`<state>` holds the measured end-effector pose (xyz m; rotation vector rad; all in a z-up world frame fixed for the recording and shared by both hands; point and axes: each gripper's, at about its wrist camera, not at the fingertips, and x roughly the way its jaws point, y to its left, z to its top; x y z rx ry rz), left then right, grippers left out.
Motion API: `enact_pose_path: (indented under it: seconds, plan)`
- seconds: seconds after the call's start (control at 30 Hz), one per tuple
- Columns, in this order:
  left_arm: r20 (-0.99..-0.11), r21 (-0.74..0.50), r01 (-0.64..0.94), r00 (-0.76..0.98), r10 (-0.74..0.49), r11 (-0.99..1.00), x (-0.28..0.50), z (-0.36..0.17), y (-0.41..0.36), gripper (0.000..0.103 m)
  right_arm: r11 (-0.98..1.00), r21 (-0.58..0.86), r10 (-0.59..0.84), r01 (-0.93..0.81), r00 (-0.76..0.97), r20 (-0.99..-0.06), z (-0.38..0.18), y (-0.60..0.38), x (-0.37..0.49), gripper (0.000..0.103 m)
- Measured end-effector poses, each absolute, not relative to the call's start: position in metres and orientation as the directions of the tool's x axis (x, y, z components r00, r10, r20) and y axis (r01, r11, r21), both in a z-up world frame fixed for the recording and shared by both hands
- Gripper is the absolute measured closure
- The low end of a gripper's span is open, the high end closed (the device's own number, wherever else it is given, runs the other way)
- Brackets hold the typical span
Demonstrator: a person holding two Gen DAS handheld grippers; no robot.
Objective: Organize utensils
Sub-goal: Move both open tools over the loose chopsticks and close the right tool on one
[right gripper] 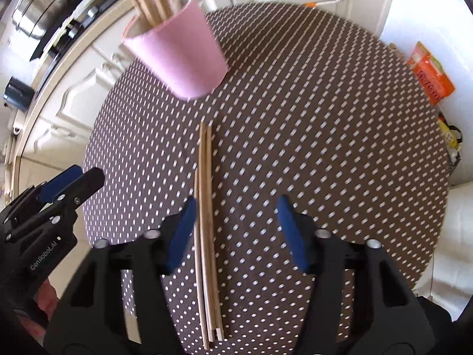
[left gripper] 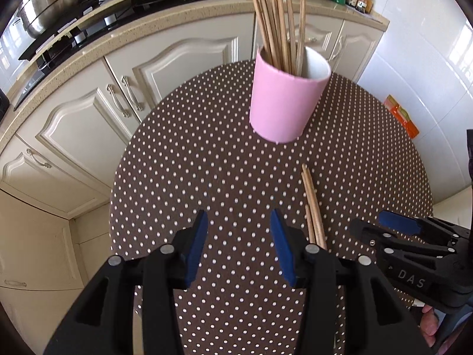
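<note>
Blurred dots streak the right wrist view, and the black fingers there cover part of the loose chopsticks [right gripper: 207,222]; the left wrist view cuts their near ends off behind its own finger; they are thin pale wooden sticks lying bunched side by side on the dotted table [left gripper: 207,153], near the pink cup [left gripper: 283,100]; that cup stands upright on the table and holds more chopsticks [left gripper: 275,14], their tops out of frame; the left gripper [left gripper: 239,236] has jaws apart over bare cloth beside the loose sticks; the right gripper [right gripper: 236,224] has jaws apart, sticks just inside one pad, unclamped.
</note>
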<state>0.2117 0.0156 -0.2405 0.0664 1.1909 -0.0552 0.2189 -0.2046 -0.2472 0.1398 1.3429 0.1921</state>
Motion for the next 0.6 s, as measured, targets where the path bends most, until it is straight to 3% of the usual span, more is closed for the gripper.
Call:
enact_pose_path:
  seconds: [0.1,0.43,0.6]
  plan:
    - [-0.938,0.024,0.083,0.347,-0.006,0.996,0.206,-0.249,0.015,0.059,0.971,0.229,0.238,-0.069,0.176,-0.955,-0.257,-0.198,0.216,0.067]
    - [-0.959,0.018,0.063,0.284,-0.001,0.998,0.19,-0.272,0.023,0.059,0.961,0.238,0.257,-0.14,0.141,-0.956,-0.27,-0.158,0.209,0.076]
    - [-0.963,0.013,0.058,0.269,-0.003,0.998,0.188,-0.277,0.027,0.059,0.968,0.205,0.223,-0.147,0.12,-0.967,-0.283,-0.139,0.213,0.09]
